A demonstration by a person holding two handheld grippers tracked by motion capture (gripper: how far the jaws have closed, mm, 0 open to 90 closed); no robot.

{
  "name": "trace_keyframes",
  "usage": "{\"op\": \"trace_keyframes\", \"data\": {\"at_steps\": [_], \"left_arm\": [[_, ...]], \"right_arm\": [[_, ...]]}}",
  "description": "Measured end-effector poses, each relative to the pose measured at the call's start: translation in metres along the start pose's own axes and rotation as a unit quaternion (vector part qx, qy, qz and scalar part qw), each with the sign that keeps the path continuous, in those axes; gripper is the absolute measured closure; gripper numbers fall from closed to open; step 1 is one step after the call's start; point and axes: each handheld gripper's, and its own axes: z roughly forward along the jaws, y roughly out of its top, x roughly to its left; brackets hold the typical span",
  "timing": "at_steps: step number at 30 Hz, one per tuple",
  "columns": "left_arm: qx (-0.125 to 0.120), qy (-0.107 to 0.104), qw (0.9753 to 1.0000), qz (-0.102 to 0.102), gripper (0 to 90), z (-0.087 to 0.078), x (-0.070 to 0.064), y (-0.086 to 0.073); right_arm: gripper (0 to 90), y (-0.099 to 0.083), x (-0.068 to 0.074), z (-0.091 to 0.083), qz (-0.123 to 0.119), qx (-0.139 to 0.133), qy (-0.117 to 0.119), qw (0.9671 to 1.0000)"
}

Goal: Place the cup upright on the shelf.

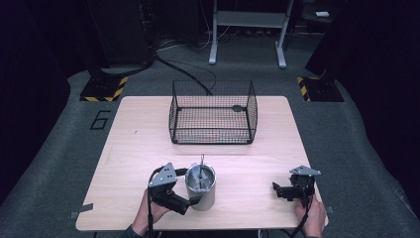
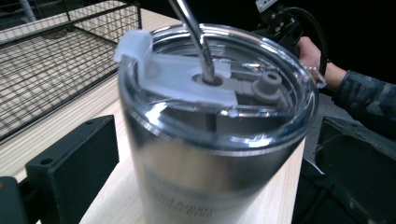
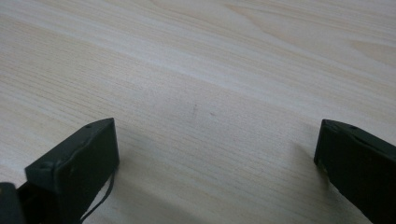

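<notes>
On the wooden table (image 1: pixel 133 148) we see a steel cup (image 1: pixel 200 186) standing upright near the front edge, a little left of the middle. It has a clear lid (image 2: pixel 261 93) and a metal straw (image 2: pixel 194 35) rising through the lid's centre hole.

The left gripper (image 1: pixel 190 198) sits at the cup from the front-left. In the left gripper view its jaws stand wide on either side of the cup's body – the cup is between them, but a gap shows beside the left jaw, and we cannot tell whether the right jaw touches the wall. It has no firm hold that we can make out.

The right gripper (image 1: pixel 280 189) is well apart from the cup, low over the table near the front right corner, held by a hand (image 1: pixel 312 218). In the right gripper view its jaws are spread wide with bare wood between them – nothing is held.

A black wire basket (image 1: pixel 213 113) stands at the far middle of the table, beyond the cup. A small dark thing lies inside it; we cannot tell what.
</notes>
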Motion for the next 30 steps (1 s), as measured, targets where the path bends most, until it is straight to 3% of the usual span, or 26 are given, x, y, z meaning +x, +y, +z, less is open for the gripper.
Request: {"op": "trace_keyframes", "data": {"at_steps": [15, 30], "left_arm": [[-0.009, 0.014, 0.9998, 0.010, 0.0, 0.018, -0.002, 0.006], [-0.016, 0.031, 0.9993, 0.012, 1.2, 0.034, -0.004, 0.002]], "right_arm": [[0.0, 0.000, 0.000, 0.000, -0.001, 0.001, 0.002, 1.0000], [0.0, 0.000, 0.000, 0.000, -0.001, 0.001, 0.002, 1.0000]]}}
